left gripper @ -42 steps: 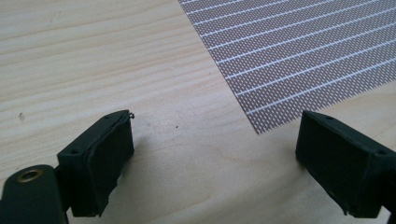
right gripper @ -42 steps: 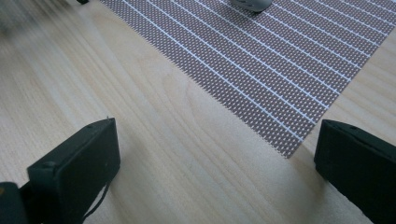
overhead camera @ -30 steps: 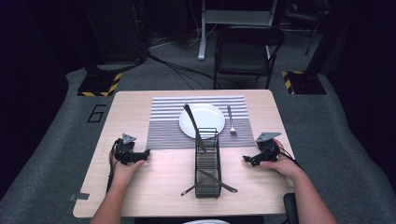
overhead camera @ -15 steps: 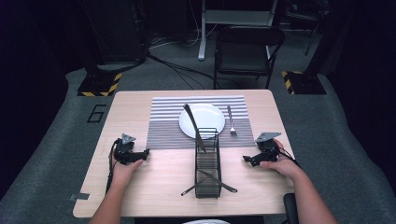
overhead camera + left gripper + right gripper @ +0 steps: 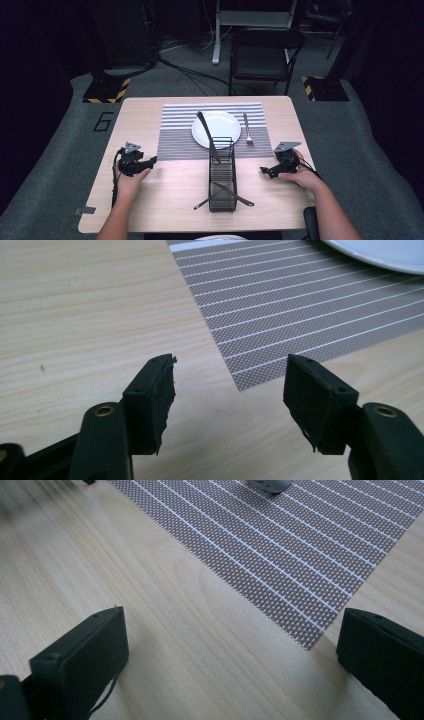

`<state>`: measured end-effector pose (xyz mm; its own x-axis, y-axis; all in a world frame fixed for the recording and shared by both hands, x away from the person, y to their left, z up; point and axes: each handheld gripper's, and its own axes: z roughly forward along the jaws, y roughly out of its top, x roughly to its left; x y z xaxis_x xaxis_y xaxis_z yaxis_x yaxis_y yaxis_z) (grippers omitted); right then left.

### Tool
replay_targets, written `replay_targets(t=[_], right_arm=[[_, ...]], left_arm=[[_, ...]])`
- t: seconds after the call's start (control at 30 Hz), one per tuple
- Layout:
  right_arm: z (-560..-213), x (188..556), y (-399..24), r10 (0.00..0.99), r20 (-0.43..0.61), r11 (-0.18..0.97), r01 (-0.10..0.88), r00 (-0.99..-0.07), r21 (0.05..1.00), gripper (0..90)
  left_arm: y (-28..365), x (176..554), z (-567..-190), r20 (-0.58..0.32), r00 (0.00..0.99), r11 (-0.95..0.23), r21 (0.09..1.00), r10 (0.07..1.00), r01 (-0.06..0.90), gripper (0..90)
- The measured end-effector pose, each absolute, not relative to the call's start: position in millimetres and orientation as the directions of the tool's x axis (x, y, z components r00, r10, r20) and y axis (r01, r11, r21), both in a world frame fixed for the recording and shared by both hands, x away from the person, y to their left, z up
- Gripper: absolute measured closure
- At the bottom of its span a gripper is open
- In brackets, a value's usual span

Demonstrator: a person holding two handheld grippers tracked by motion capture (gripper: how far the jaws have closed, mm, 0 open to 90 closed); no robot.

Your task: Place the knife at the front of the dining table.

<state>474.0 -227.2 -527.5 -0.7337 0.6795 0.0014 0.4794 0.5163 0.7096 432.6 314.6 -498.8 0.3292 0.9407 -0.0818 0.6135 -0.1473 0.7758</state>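
A black chair [image 5: 262, 55] stands behind the table, with yellow-black striped bases [image 5: 106, 92] on the floor.

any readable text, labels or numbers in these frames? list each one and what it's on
"6": a large dark numeral on the grey floor mat, left of the table.
Nothing else is readable: no lettering shows on the plate, the striped placemat, the wire cutlery rack or the left gripper and right gripper.

Black grippers, grey three-cornered top plates, brass screws by the jaws
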Motion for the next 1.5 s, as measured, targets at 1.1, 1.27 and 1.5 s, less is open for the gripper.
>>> replay_targets(t=[1.1, 1.27, 1.5], right_arm=[[-527.5, 474.0, -227.2, 0.679, 0.001, 0.517, 0.479, -0.734, 0.710, 0.0], [-527.5, 474.0, -227.2, 0.679, 0.001, 0.517, 0.479, -0.734, 0.710, 0.0], [-527.5, 474.0, -227.2, 0.679, 0.001, 0.517, 0.479, -0.734, 0.710, 0.0]], left_arm=[[270.8, 412.9, -387.3, -0.118, 0.457, -0.176, 0.816, 0.882, 0.550, 51.0], [260.2, 414.6, -378.5, -0.106, 0.481, -0.201, 0.816, 0.870, 0.543, 51.0], [243.4, 421.0, -367.1, -0.099, 0.533, -0.245, 0.808, 0.840, 0.535, 51.1]])
